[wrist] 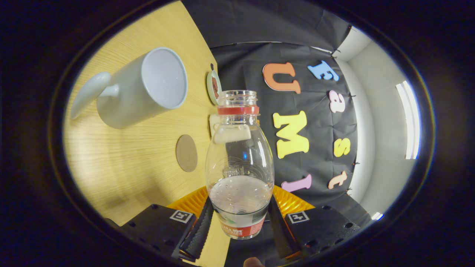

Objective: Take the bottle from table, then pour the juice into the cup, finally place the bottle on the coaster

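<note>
Both tool [240,222] fingers clamp bottle [239,163] (uncapped), cup [143,87] beyond

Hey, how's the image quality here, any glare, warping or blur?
Gripper view: fisheye bends the table edge; ceiling light blows out white; small glints on the bottle held in the tongs; cup and coaster stay sharp.

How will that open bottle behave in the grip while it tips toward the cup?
The bottle, clamped between the gripper fingers, looks like thin clear plastic, so it may flex under squeeze. It holds little liquid, so it is probably light. With no cap on, liquid could spill early before reaching the cup.
</note>
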A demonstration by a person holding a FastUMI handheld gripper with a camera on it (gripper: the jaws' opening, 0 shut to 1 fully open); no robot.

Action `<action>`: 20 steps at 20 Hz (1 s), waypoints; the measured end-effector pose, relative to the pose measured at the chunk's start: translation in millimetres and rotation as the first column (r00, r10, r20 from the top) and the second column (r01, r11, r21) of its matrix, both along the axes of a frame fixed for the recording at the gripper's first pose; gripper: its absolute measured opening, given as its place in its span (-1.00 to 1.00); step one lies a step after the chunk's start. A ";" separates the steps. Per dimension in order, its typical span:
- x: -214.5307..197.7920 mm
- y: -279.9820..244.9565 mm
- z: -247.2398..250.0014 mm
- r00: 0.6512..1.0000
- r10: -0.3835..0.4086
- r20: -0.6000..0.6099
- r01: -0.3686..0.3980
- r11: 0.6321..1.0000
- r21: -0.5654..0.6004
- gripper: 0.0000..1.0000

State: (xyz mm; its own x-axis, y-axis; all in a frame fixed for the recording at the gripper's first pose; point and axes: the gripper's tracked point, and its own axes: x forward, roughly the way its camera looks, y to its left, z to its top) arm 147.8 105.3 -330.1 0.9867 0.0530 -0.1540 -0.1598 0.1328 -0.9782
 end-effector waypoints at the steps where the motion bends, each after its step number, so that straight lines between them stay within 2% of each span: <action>1: 1.1 0.0 -1.0 1.000 0.002 -0.002 -0.002 1.000 -0.016 0.56; 7: 4.9 1.6 13.9 0.999 0.026 0.037 -0.021 0.992 -0.127 0.56; 20: 6.5 9.7 26.6 0.995 0.072 0.065 -0.054 0.968 -0.244 0.56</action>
State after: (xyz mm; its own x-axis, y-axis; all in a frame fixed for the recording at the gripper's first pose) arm 154.2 115.0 -303.4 0.9916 0.0851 -0.0977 -0.0874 -0.1168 -0.9893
